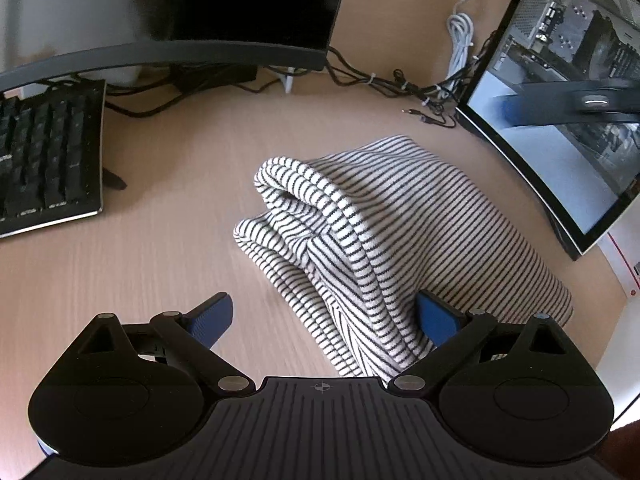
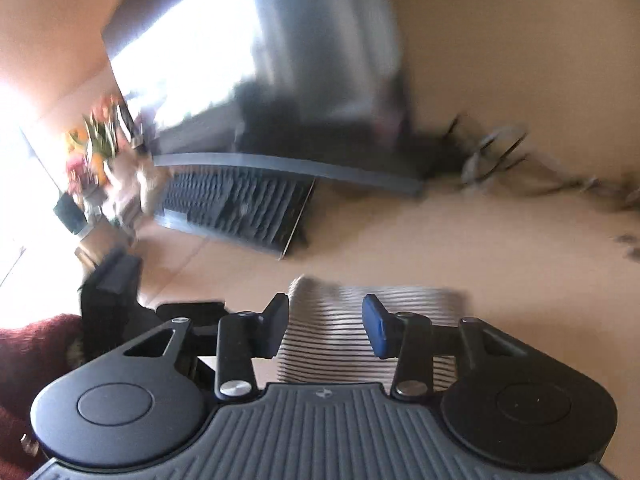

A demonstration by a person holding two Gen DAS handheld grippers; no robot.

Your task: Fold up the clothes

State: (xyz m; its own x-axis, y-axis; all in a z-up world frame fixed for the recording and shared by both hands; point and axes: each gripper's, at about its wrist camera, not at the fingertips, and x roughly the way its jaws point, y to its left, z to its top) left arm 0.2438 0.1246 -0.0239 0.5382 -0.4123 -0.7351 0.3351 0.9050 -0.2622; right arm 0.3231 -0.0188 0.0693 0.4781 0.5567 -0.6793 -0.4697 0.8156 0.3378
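The striped garment (image 1: 384,224) lies bunched and partly folded on the desk (image 1: 168,248), just ahead of the left gripper (image 1: 324,312). That gripper's jaws stand wide apart, released, with the cloth's near end between them and against the right pad (image 1: 436,316). In the blurred right wrist view, the right gripper (image 2: 326,326) is also spread, holding nothing, the garment under and between its fingers. Beyond, to the left gripper's left, sits a keyboard (image 1: 44,156) under a monitor (image 1: 240,4); a second screen (image 1: 560,112) stands to its right, with cables (image 1: 400,84) between.
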